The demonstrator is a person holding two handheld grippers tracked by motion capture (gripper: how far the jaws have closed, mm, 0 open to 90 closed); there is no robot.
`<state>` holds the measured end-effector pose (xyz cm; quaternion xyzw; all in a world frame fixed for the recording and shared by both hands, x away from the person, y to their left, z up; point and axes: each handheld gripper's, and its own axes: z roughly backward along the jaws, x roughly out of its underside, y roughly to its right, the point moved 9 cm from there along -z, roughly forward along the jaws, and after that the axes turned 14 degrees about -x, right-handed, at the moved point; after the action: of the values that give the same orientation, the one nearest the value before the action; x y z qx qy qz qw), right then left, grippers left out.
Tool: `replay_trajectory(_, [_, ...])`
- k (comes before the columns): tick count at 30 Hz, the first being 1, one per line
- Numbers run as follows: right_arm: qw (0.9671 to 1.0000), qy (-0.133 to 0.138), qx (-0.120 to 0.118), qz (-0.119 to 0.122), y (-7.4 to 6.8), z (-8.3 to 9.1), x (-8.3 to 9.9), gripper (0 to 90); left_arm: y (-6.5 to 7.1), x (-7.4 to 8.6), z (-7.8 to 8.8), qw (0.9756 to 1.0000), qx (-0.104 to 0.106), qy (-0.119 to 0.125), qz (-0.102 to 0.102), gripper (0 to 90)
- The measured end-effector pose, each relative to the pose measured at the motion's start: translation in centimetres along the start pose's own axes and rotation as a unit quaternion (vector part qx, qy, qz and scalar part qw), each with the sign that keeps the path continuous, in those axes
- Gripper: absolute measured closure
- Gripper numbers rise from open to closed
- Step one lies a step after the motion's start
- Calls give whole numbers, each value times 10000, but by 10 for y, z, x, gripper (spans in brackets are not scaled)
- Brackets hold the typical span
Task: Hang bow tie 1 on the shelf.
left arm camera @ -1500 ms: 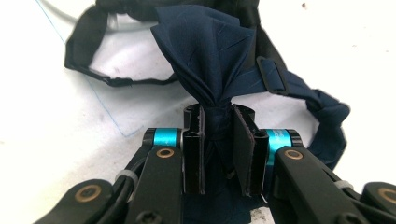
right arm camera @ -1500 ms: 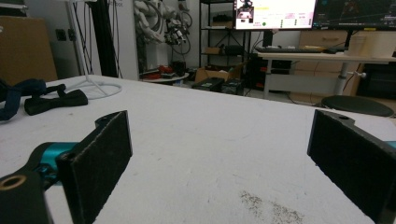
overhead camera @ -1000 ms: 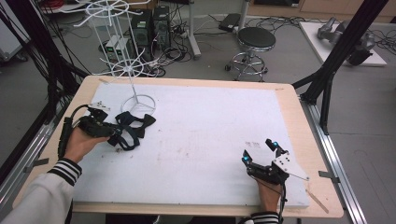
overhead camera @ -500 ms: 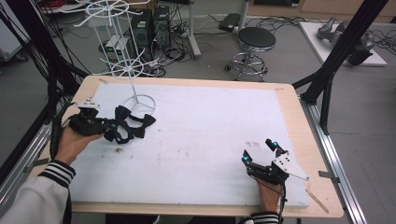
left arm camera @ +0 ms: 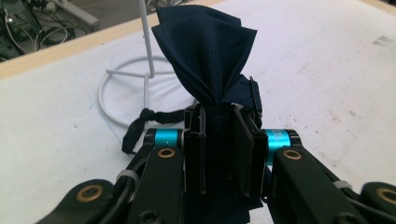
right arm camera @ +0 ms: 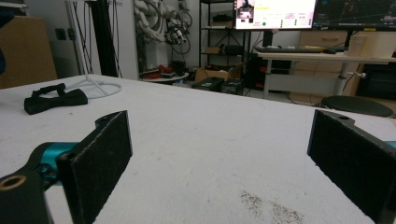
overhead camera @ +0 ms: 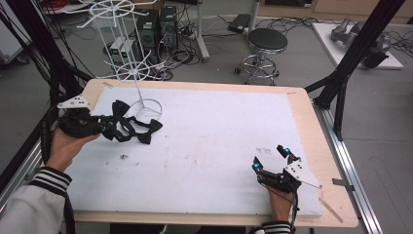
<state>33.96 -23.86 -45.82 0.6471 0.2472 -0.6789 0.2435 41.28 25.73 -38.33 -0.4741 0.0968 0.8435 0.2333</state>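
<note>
table (overhead camera: 219, 146): white mat, no boxes or bins on it, so nothing to fill.
rack (overhead camera: 127, 58): white wire stand at the far left corner; i judge it the hanging place, its hoop foot empty.
bow ties (overhead camera: 127, 127): dark, bunched beside the foot; one end lifted.
left gripper (left arm camera: 219, 140): my jaws pinch the cloth; i should lift slowly so straps untangle.
right gripper (overhead camera: 271, 157): wide, empty, resting near the front edge.
</note>
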Motion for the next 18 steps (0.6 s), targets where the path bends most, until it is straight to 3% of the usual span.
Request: replay_trajectory(18, [10000,-1,1,1,0,0,0,58,-9,-25,28,9987,-46,507,16,754])
